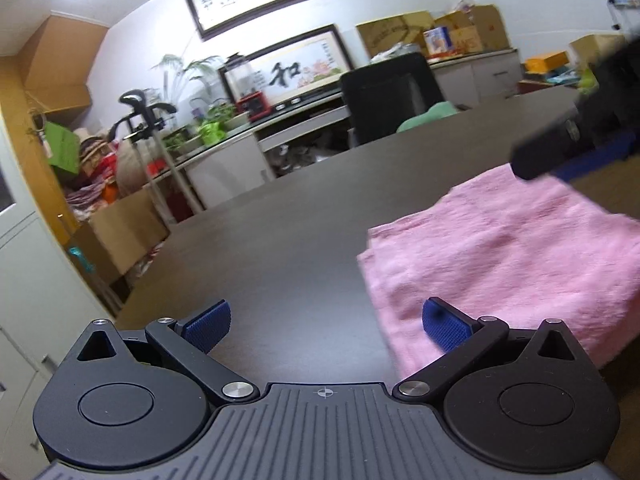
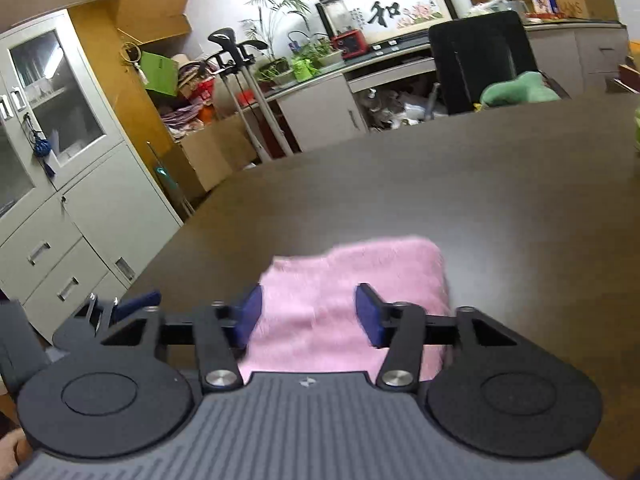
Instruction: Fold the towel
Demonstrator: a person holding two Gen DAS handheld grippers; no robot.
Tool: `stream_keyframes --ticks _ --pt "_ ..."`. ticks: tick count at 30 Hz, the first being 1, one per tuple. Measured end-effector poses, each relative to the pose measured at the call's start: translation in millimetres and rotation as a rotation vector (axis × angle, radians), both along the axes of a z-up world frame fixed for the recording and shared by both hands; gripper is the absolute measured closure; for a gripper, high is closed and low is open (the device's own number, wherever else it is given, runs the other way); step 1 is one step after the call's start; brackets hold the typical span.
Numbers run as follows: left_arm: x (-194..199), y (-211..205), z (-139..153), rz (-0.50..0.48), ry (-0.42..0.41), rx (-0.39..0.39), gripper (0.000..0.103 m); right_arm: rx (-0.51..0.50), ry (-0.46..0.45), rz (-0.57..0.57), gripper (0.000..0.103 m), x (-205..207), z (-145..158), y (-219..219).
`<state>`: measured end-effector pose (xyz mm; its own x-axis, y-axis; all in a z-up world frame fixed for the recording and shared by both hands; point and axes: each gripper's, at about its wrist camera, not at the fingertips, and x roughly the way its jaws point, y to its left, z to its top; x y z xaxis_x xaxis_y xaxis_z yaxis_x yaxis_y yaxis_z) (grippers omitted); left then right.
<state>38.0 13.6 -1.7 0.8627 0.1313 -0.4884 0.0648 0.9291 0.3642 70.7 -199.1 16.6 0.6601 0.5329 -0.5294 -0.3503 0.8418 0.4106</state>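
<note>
1. Blue ribbed pads tip both fingers of the left gripper [image 1: 326,330], and its jaws stand wide apart with nothing between them, low over the dark brown table [image 1: 280,232].
2. Pink and fluffy, the towel [image 1: 504,256] lies folded in layers on the table, to the right of the left gripper; the right-hand pad [image 1: 444,328] overlaps its near left corner in the left wrist view, though whether it touches the cloth cannot be told.
3. The right gripper [image 2: 308,312] is also spread, less widely than the left, holding nothing; the towel [image 2: 352,280] lies straight ahead, its near part showing between the two blue pads [image 2: 250,316] and its far edge beyond them. Whether the pads press on the cloth is unclear.
4. In the left wrist view the right gripper [image 1: 576,136] shows as a blurred black shape above the towel's far right corner; in the right wrist view the left gripper [image 2: 120,308] appears at lower left, beside the towel and off the cloth.
5. At the table's far edge stands a black office chair [image 2: 480,60] with a green bundle of cloth [image 2: 520,90] just beside it.
6. Containers past the table: an open cardboard box [image 1: 128,228] on the floor at left, contents hidden; cardboard boxes [image 1: 424,28] stacked on the back counter, closed or unreadable; a grey cabinet [image 2: 60,120] with glass doors, its contents too faint to tell.
7. Potted plants [image 2: 296,60] stand on the counter under a framed calligraphy picture [image 2: 392,8].
</note>
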Motion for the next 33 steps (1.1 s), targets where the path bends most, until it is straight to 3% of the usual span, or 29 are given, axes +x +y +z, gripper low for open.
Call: stream_keyframes --ticks 2,6,11,17,20,26,33 --pt "-0.9 5.4 0.4 0.0 0.016 -0.024 0.0 -0.06 0.043 -0.011 0.048 18.7 -12.3 10.3" --pt "-2.1 17.1 3.8 0.023 0.041 -0.045 0.0 -0.182 -0.015 0.012 0.046 22.9 -16.0 28.9" --pt "-12.3 51.6 29.1 0.115 -0.023 -0.121 0.0 -0.083 -0.052 0.017 0.041 0.5 9.8 2.8" --pt "-20.7 82.6 49.5 0.202 -0.028 -0.236 0.0 -0.202 -0.048 0.045 0.038 -27.7 -7.4 1.8" --pt "-26.5 85.0 50.6 0.183 -0.021 -0.262 0.0 -0.3 -0.1 0.069 0.026 -32.8 -24.7 21.4" --pt "-36.8 82.3 45.9 0.155 -0.03 -0.22 0.0 -0.312 -0.199 0.065 0.026 -60.8 -11.0 34.7" --pt "-32.2 97.3 46.1 0.196 -0.017 -0.285 0.0 -0.512 -0.265 0.145 0.026 -53.3 -22.9 86.8"
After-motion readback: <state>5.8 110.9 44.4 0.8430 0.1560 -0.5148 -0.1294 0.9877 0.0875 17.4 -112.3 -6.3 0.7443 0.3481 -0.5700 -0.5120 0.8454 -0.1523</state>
